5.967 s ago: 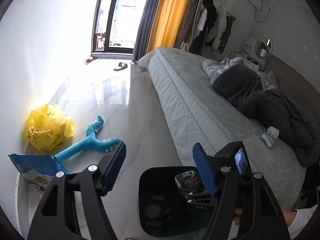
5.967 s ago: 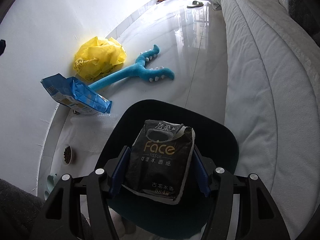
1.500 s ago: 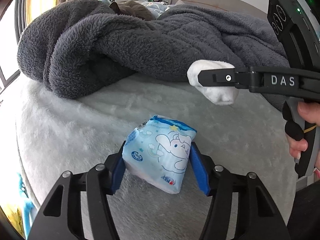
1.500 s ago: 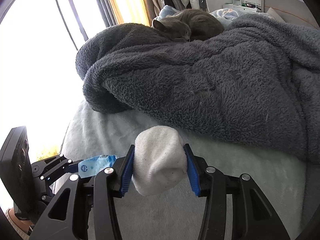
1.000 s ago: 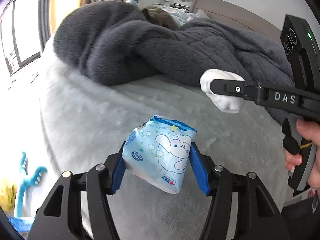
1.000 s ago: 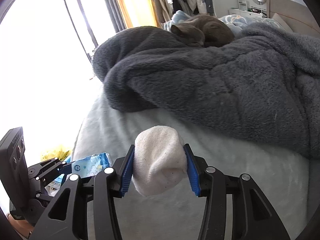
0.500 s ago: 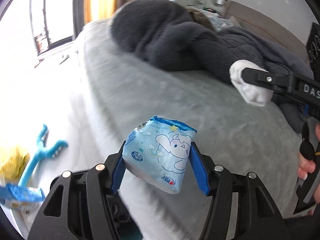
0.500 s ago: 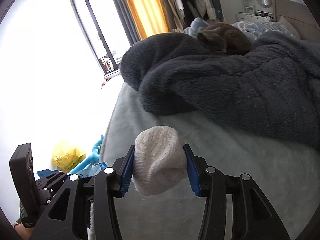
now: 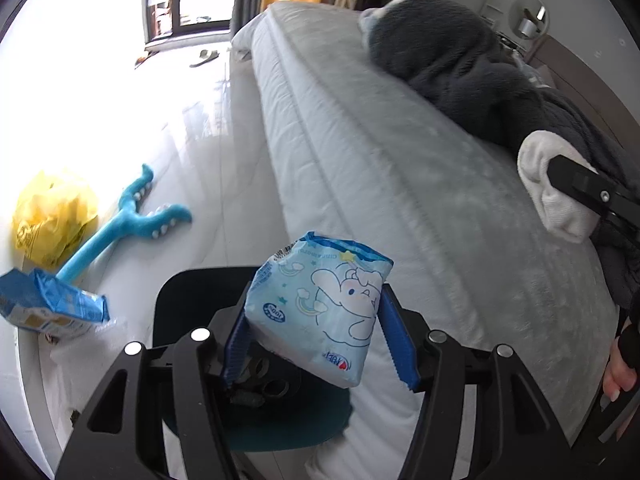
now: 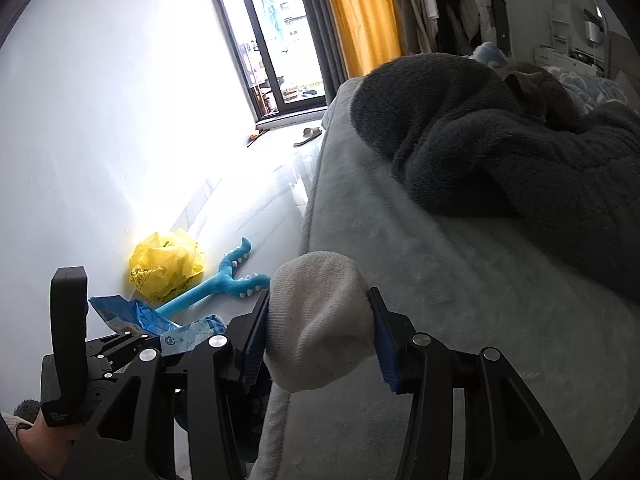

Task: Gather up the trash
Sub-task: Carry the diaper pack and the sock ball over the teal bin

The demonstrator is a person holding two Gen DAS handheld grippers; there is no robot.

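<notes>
The blue tissue pack [image 9: 320, 304], clamped in my left gripper [image 9: 320, 340], hangs right over the dark bin [image 9: 192, 300] on the floor, while the white sock [image 10: 320, 320] pinched in my right gripper [image 10: 318, 340] sits farther off, over the bed edge [image 10: 400, 260].

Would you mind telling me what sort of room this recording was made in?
Almost certainly a bedroom in a home: a wide bed with a rumpled dark fleece blanket, clothes hanging beside the yellow curtain, and a round vanity mirror.

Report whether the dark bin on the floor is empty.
Not empty. Dark items lie in the bin, visible under the tissue pack; what they are is unclear.
</notes>
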